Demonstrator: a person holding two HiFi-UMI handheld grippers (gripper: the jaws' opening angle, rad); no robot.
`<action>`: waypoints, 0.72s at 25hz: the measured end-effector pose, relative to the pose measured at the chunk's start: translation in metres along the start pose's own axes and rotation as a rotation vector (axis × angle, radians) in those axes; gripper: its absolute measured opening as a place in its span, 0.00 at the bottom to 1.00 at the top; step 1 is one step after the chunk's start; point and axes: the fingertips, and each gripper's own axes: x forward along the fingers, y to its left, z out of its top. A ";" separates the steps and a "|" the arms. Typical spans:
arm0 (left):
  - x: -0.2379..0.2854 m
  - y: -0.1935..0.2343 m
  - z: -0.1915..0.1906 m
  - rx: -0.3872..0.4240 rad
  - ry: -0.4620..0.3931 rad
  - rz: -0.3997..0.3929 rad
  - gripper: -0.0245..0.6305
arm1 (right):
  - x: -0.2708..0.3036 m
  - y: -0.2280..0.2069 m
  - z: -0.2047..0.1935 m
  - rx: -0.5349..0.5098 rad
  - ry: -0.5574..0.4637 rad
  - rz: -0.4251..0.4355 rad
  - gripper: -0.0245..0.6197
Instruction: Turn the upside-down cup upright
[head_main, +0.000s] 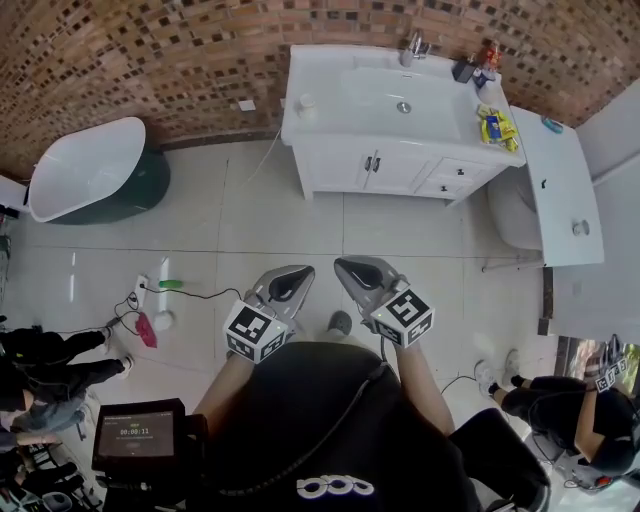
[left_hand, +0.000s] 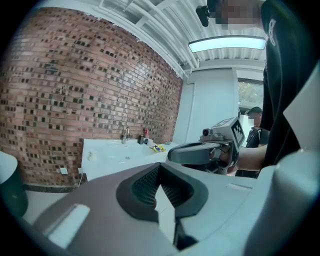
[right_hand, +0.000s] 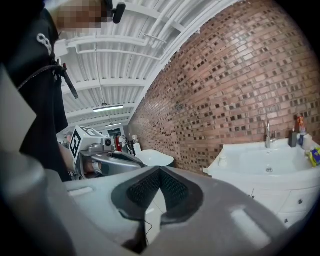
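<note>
Left claw (head_main: 292, 282) and right claw (head_main: 360, 274) are both clenched, empty, side by side over the floor (head_main: 280, 215); a cup (head_main: 307, 103) sits on the far bench (head_main: 345, 68).

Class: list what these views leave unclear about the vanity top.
- Cup: too small in every view to tell upright from upside down.
- Bottles by the tap: too small in the head view to identify.
- Yellow packet: cut off by the right gripper view's edge.

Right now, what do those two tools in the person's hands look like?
The left gripper and right gripper are smooth grey wedges with black ribbed pads, each carrying a white cube of black square markers. The person wears a black top.
</note>
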 end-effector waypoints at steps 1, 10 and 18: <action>-0.001 0.000 0.002 0.002 -0.005 -0.002 0.06 | -0.001 0.001 0.002 -0.006 -0.002 -0.008 0.03; -0.028 0.030 0.016 0.026 -0.048 -0.005 0.06 | 0.029 0.019 0.020 -0.059 -0.017 -0.042 0.03; -0.060 0.062 0.013 -0.004 -0.068 0.008 0.06 | 0.069 0.049 0.022 -0.078 0.007 -0.007 0.03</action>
